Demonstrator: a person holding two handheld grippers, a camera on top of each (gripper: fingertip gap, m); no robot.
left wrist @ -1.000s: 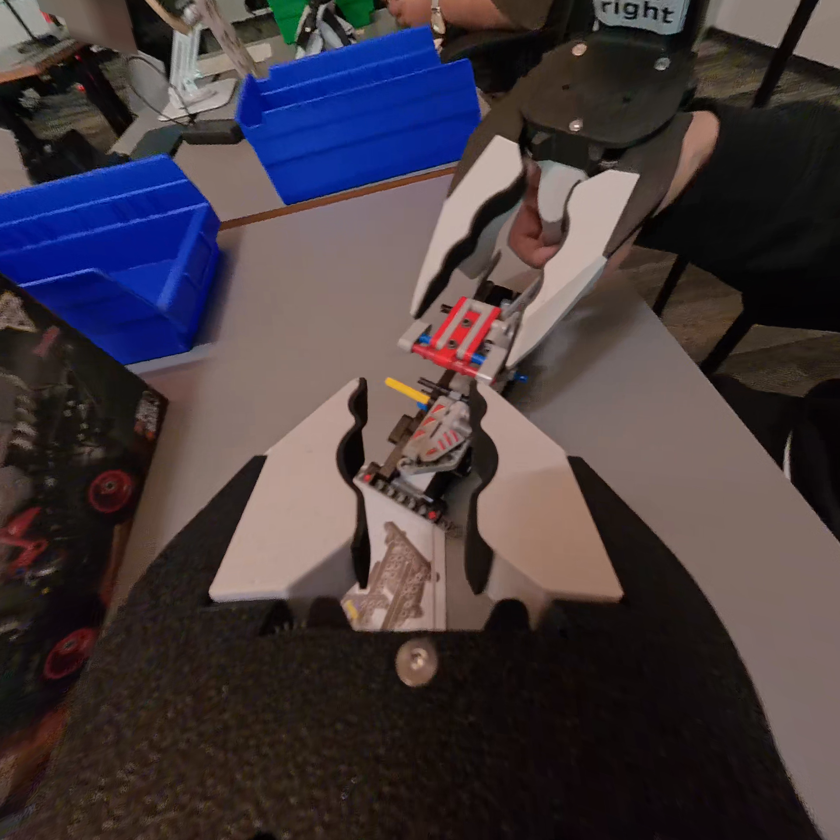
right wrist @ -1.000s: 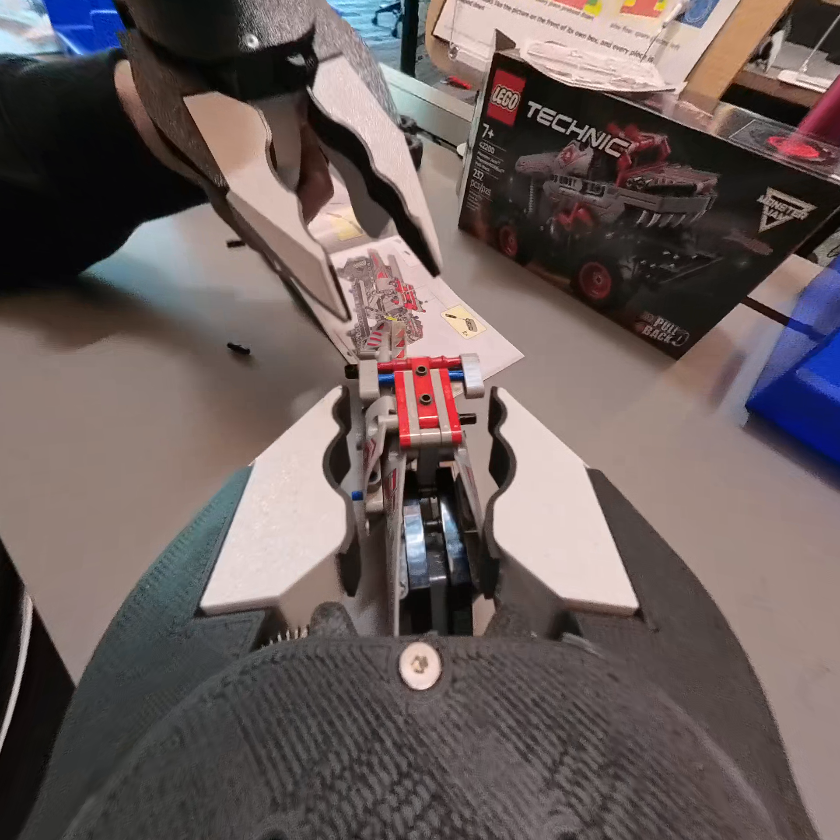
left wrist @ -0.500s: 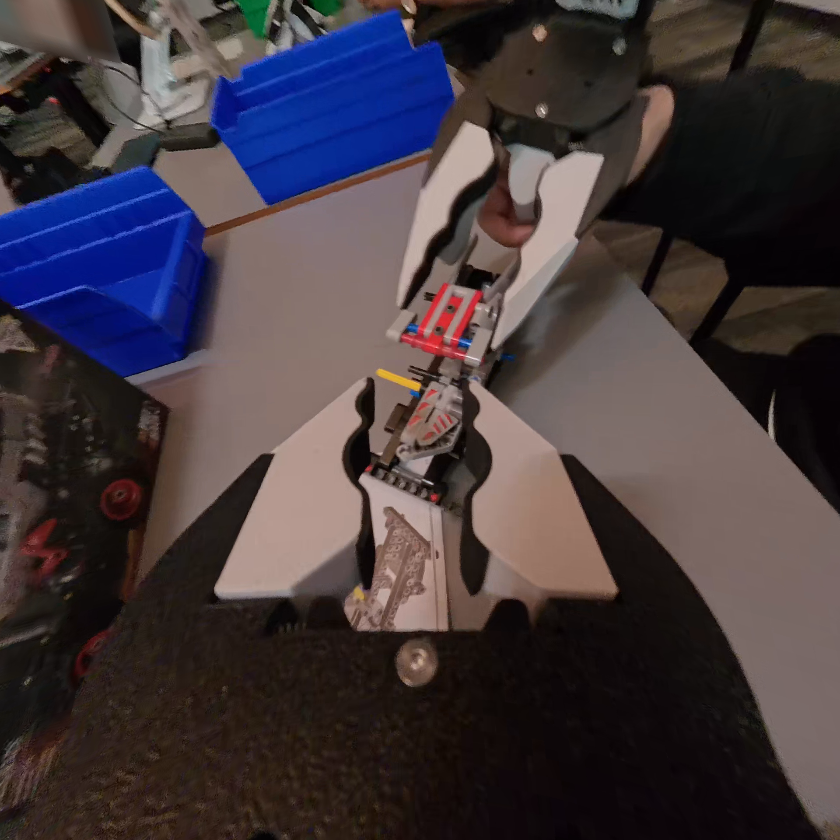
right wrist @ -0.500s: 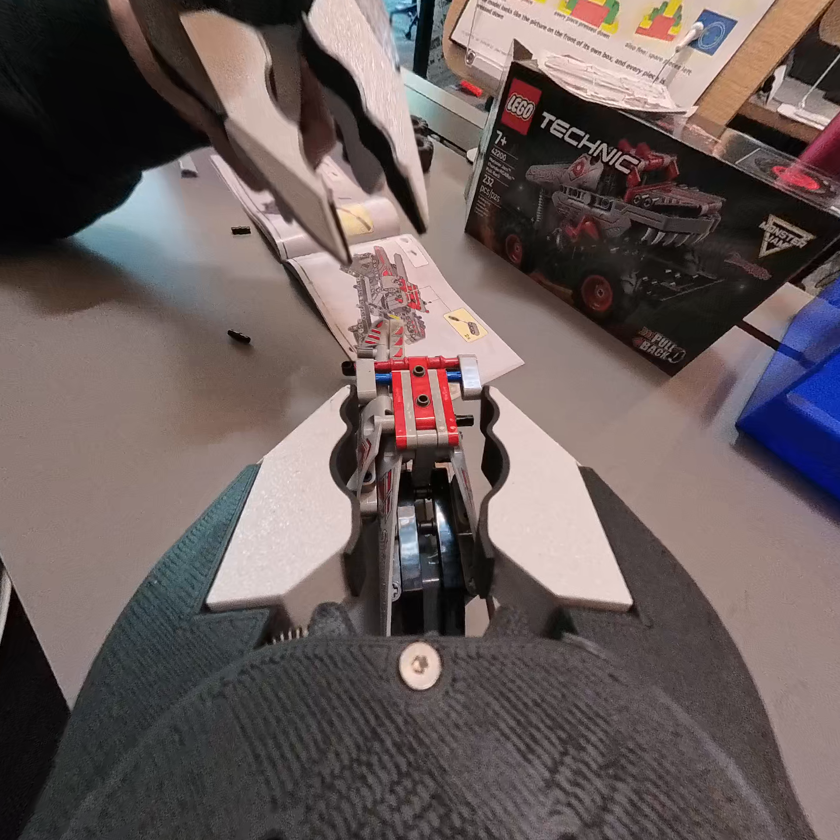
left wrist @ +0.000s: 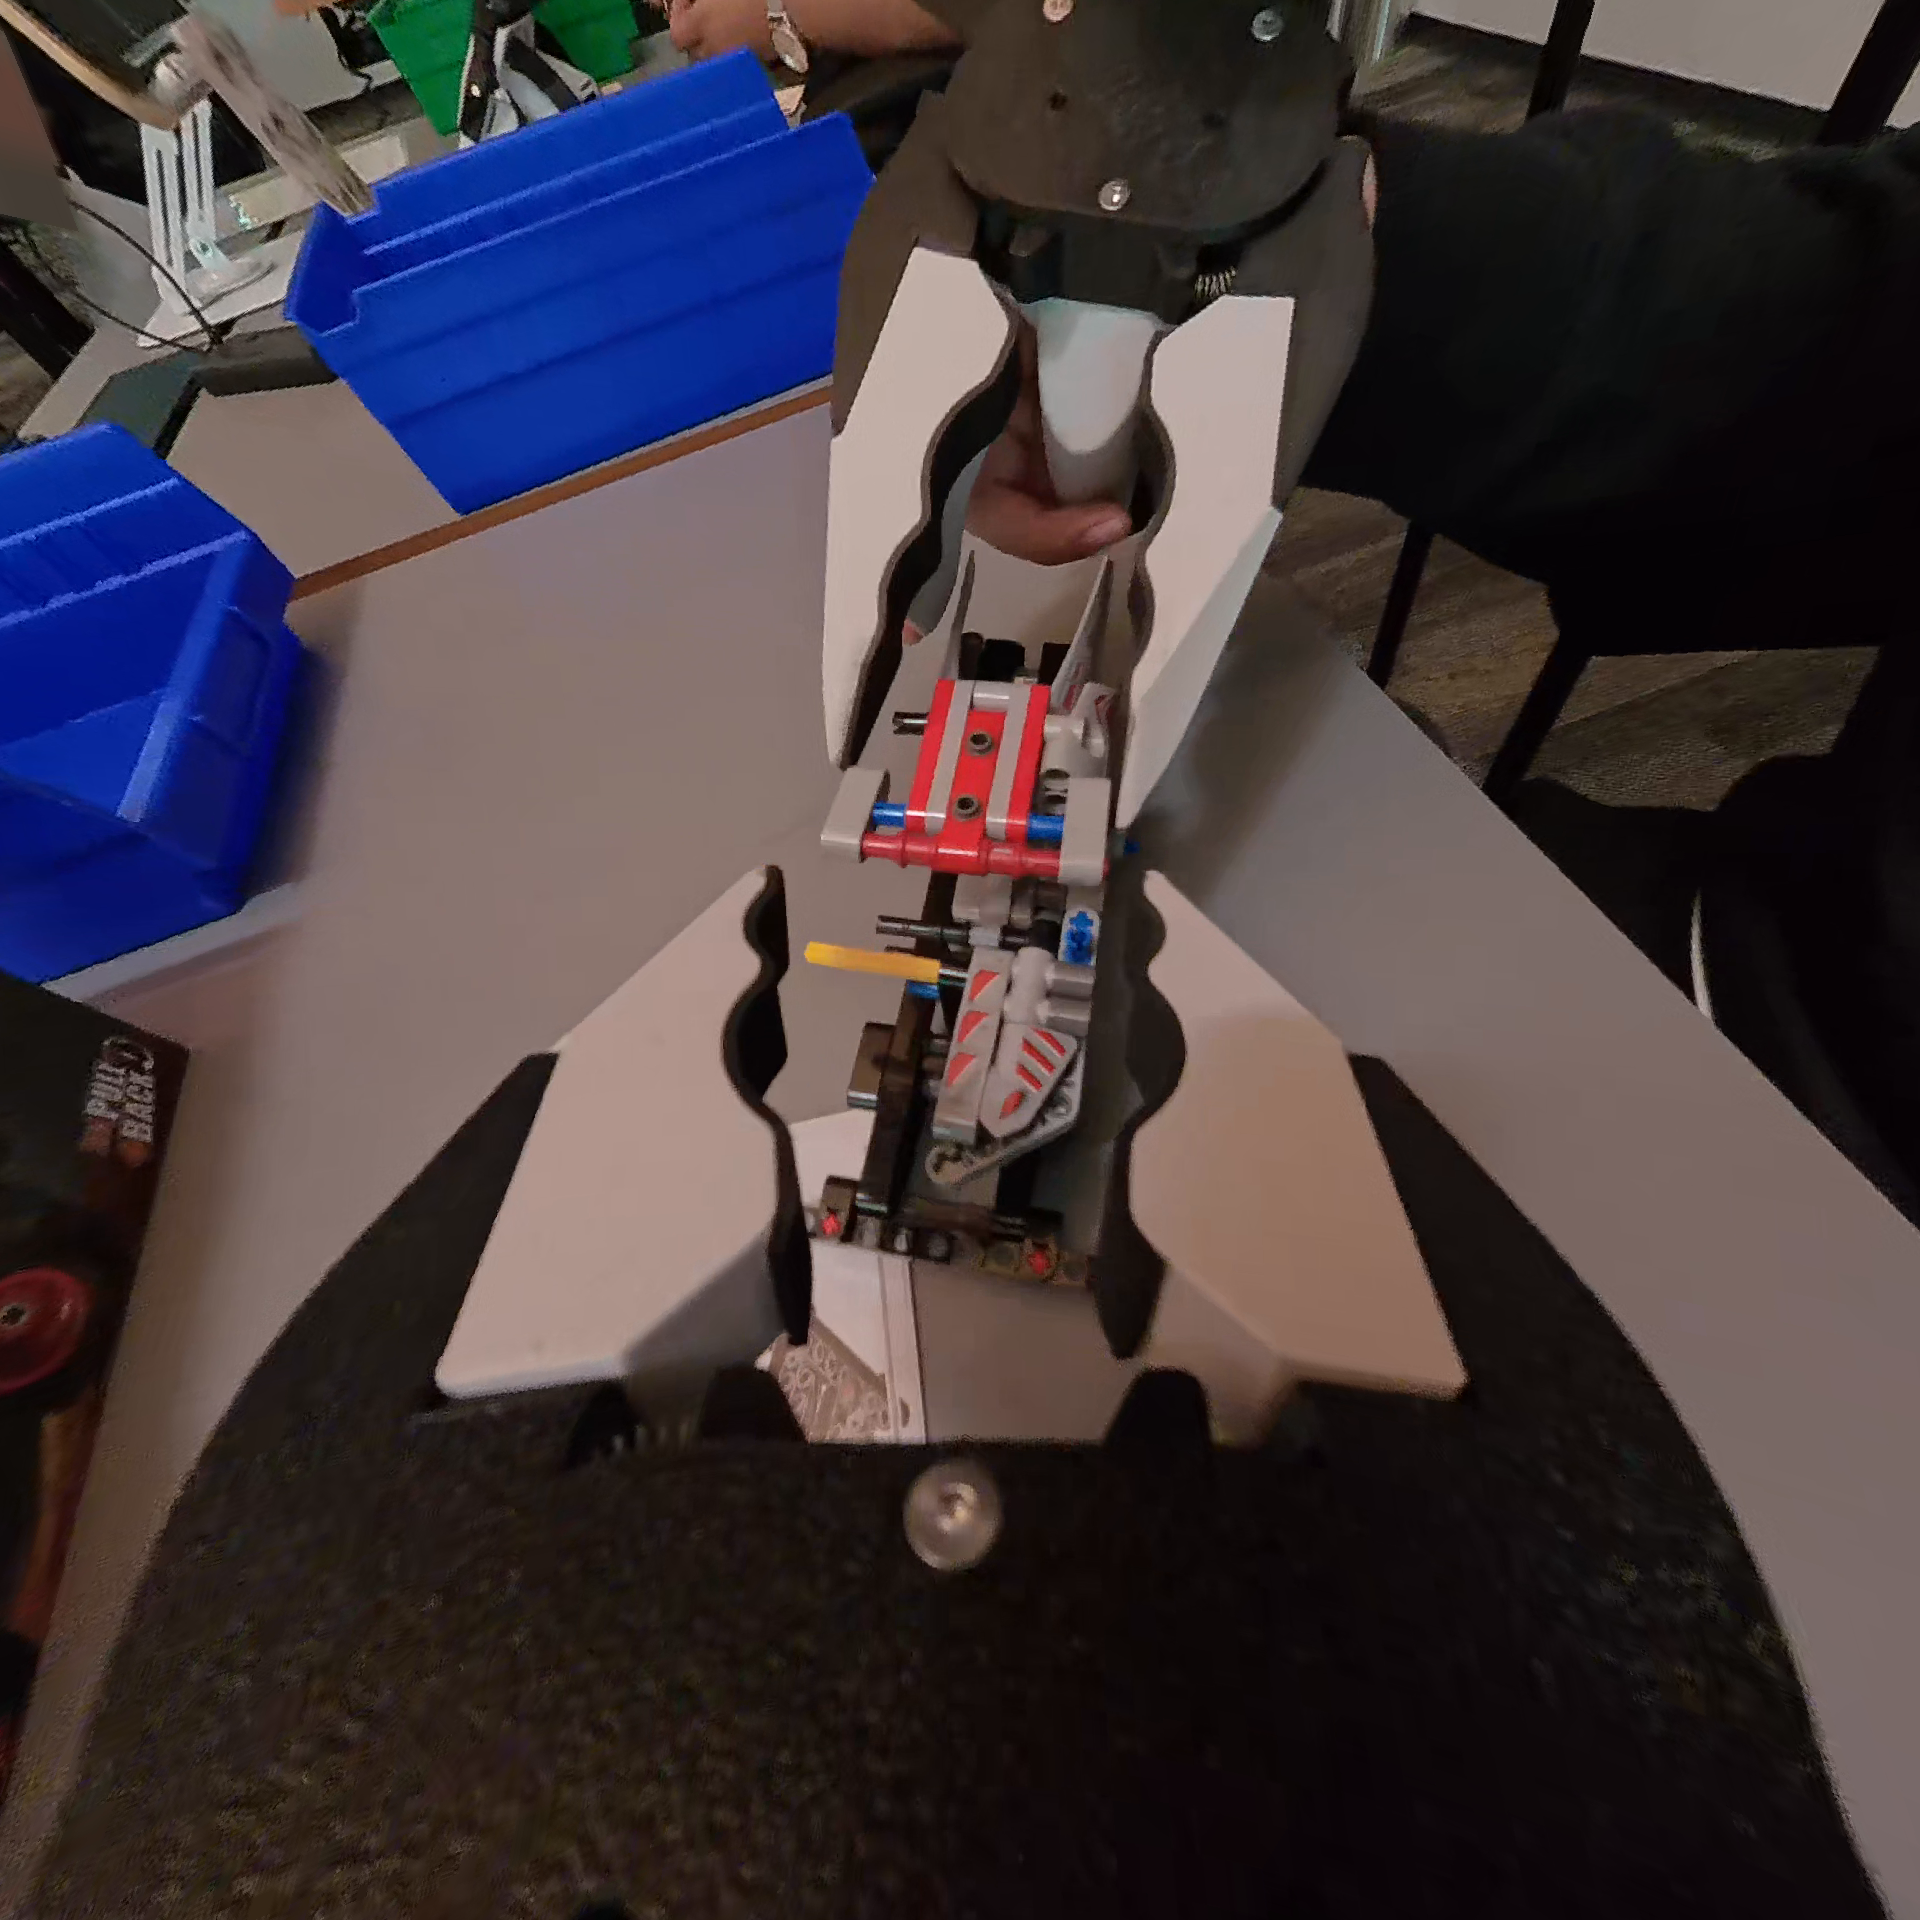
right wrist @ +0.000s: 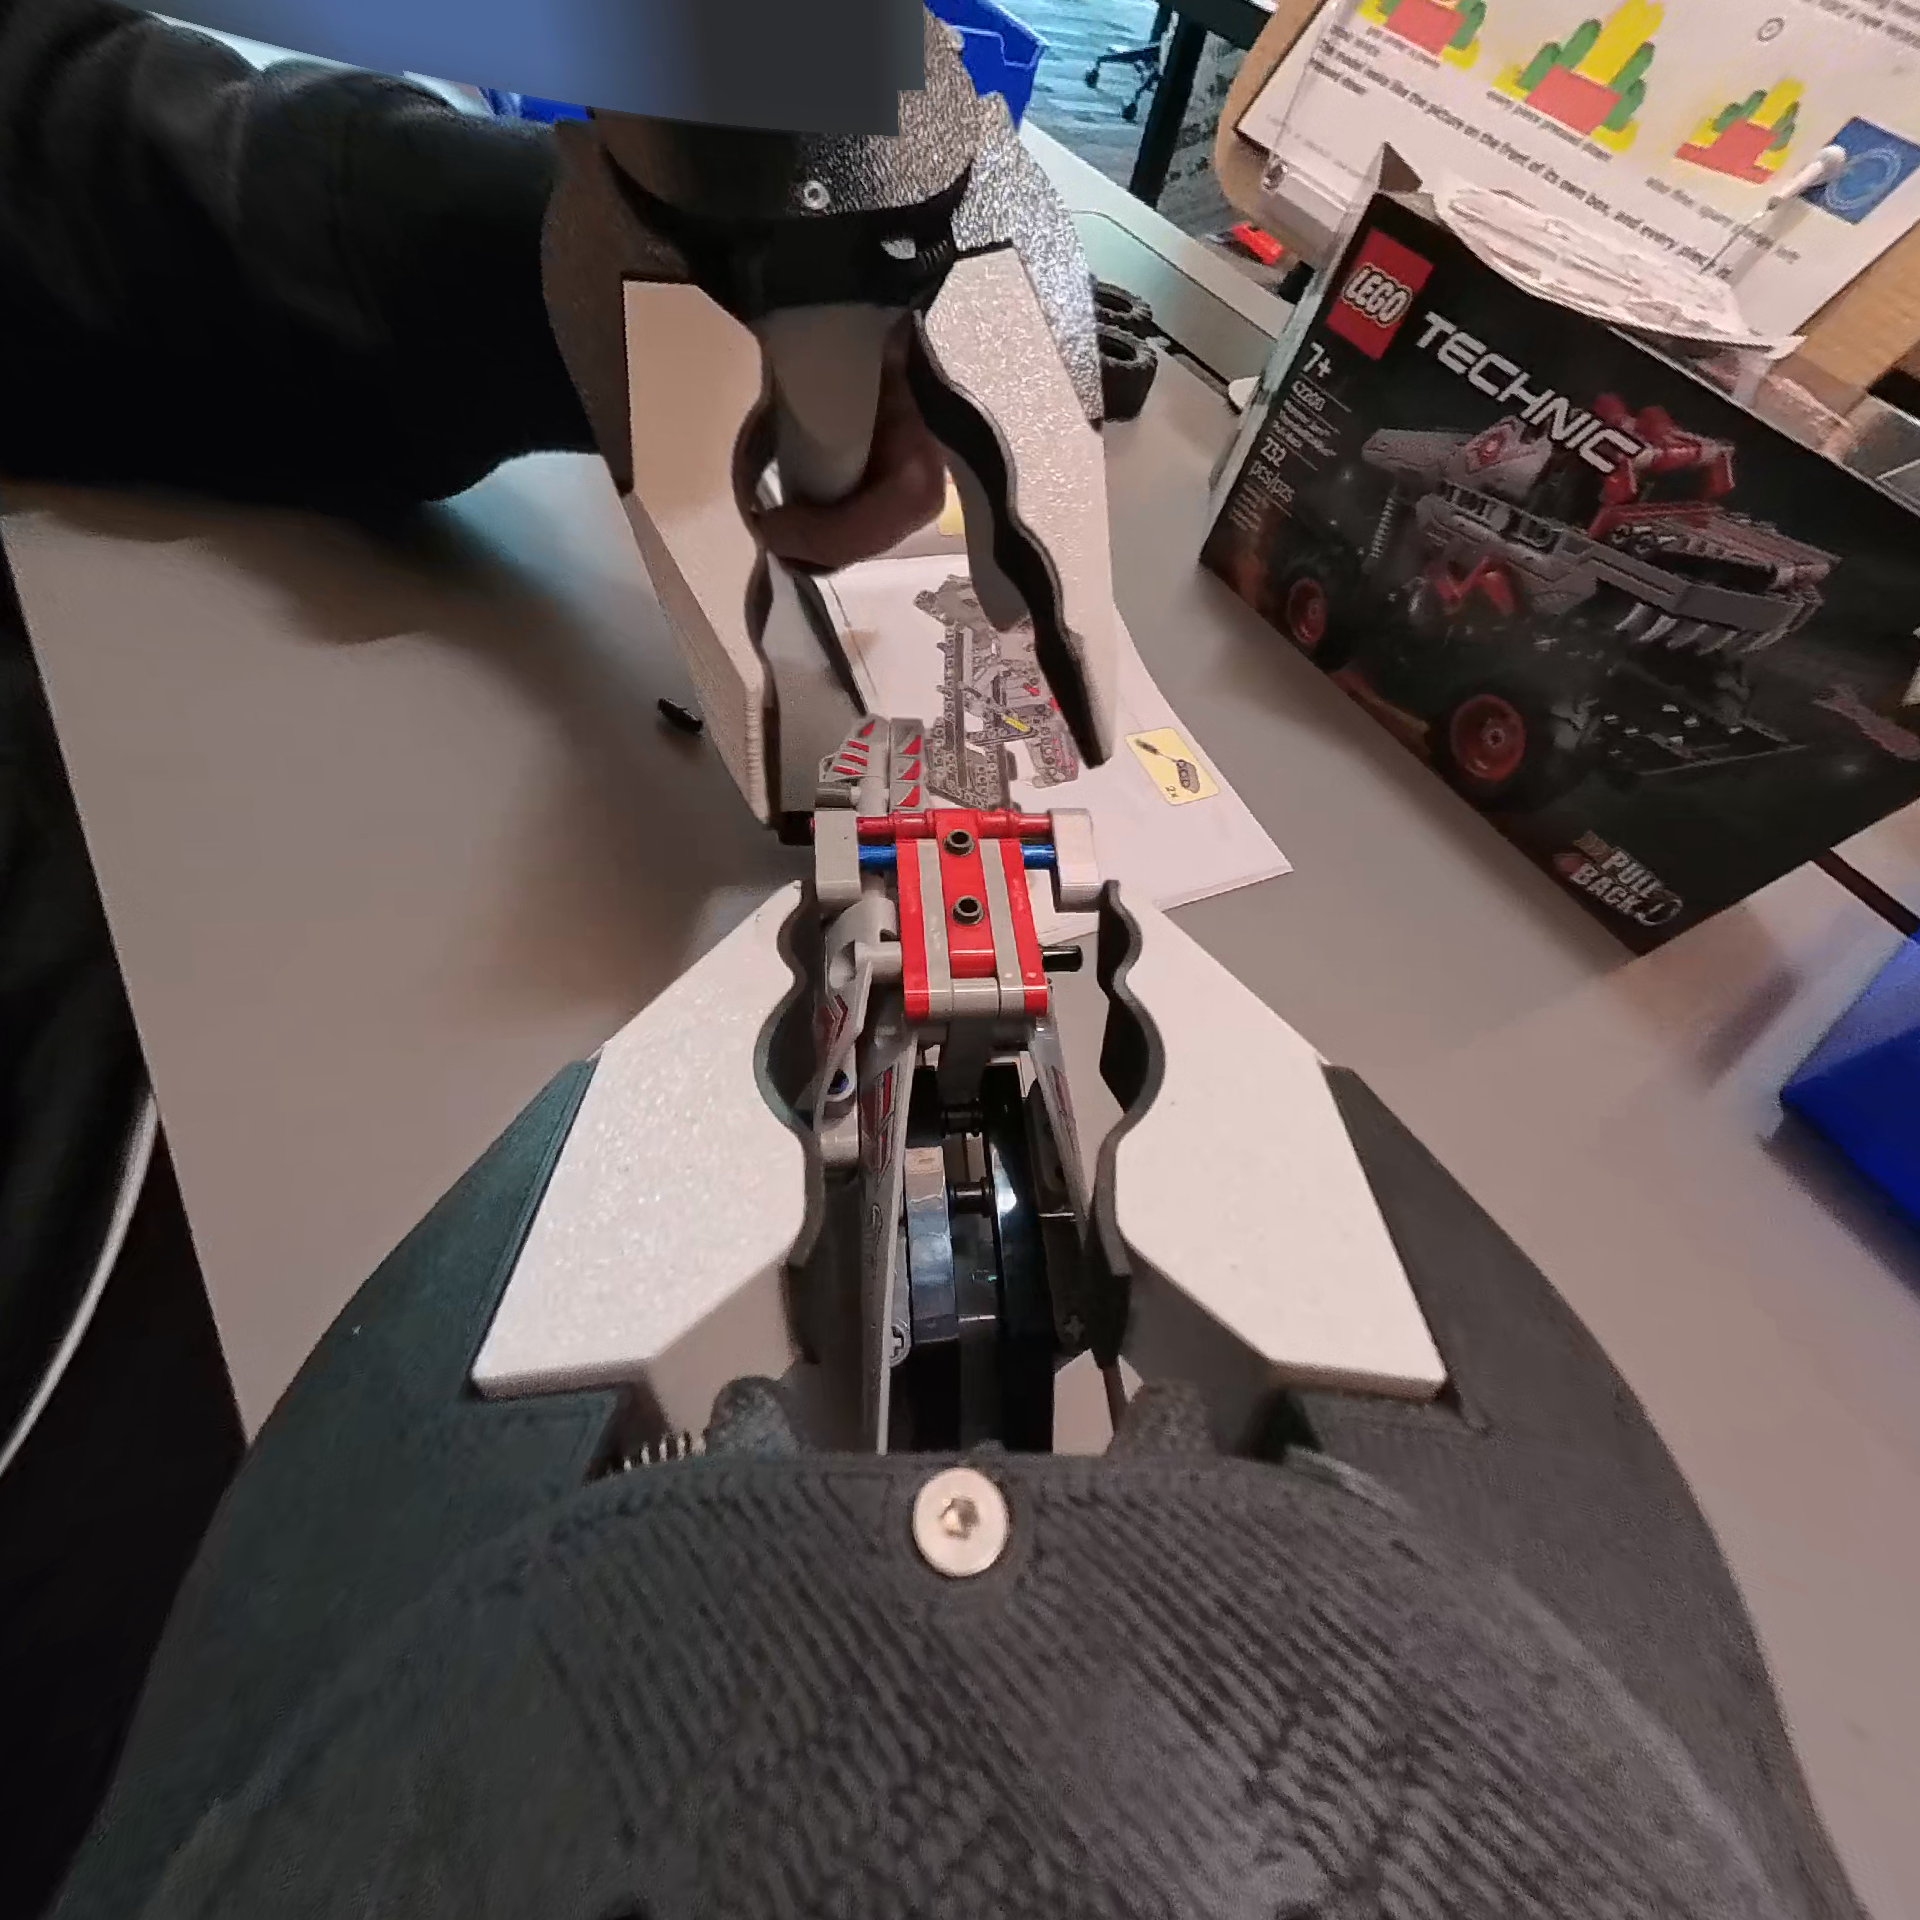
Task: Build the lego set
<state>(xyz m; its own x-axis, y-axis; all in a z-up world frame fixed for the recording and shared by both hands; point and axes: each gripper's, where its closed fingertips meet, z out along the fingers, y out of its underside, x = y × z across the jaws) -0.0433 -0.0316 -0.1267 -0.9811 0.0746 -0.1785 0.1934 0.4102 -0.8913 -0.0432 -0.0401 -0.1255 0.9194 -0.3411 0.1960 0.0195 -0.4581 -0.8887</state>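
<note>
A partly built red, grey and black Lego truck model is held above the grey table. My right gripper is shut on the model, with the red and grey end sticking out past its fingertips. In the left wrist view the right gripper comes in from the top and the model hangs down from it. My left gripper is open and straddles the model's lower grey end, with a yellow axle sticking out between the fingers. In the right wrist view the left gripper has one finger against the model's far end.
An open instruction booklet lies under the grippers. The set's box stands at the right. Two blue bins sit at the table's far left. A small black pin and black tyres lie on the table. My two grippers' fingertips are within a few centimetres of each other.
The left gripper has moved in toward the model and now straddles its lower end. The right gripper still holds the model.
</note>
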